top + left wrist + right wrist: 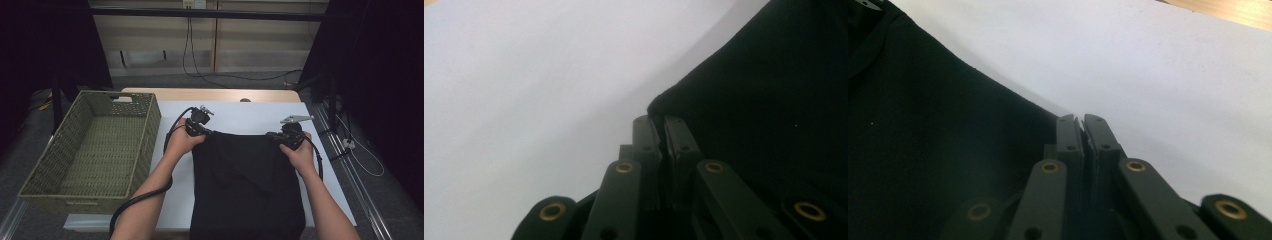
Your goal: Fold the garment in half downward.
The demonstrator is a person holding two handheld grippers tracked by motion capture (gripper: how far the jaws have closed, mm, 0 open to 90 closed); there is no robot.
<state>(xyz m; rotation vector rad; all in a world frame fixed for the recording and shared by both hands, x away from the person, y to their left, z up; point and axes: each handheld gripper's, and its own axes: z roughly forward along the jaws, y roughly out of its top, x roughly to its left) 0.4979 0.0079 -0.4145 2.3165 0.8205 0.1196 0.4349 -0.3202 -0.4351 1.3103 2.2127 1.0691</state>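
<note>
High view shows each hand-held gripper, left [204, 131] and right [274, 135], pinched tight on a far corner of the black cloth [245, 185]. That cloth lies on the bench [250, 112], with a woven basket [40, 172] just left of it.

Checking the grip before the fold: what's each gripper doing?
Left gripper: shut on the black cloth.
Right gripper: shut on the black cloth.
</note>
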